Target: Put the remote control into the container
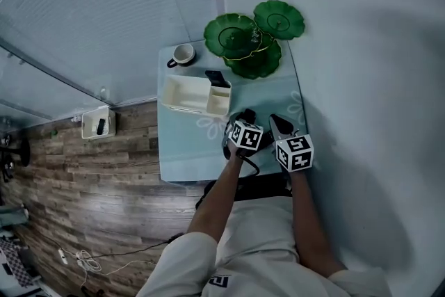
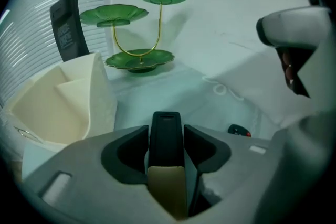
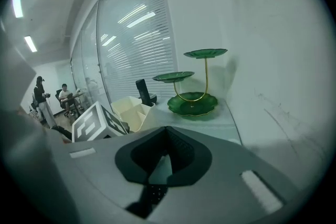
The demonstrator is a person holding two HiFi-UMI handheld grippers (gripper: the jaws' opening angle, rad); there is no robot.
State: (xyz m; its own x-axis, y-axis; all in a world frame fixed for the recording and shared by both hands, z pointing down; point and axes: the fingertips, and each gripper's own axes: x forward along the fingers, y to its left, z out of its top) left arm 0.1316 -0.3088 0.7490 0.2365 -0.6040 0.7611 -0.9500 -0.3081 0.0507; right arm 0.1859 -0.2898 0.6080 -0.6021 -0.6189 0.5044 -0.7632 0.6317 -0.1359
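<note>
The black remote control (image 1: 217, 78) stands upright in the small end compartment of the white container (image 1: 182, 90) on the pale blue table. In the left gripper view the remote control (image 2: 67, 29) rises above the container (image 2: 79, 86) at the left. My left gripper (image 1: 243, 116) hangs over the table's near part, to the right of the container, open and holding nothing (image 2: 166, 131). My right gripper (image 1: 281, 126) is beside it on the right, shut and empty (image 3: 161, 164). From the right gripper view the remote control (image 3: 142, 91) and container (image 3: 128, 107) lie ahead on the left.
A green tiered stand (image 1: 255, 38) fills the table's far right corner, next to a white cup (image 1: 184, 53). A small black object with a red spot (image 2: 239, 130) lies on the cloth. The wall runs along the right. A white box (image 1: 96, 123) sits on the wooden floor. People (image 3: 42, 99) stand behind glass.
</note>
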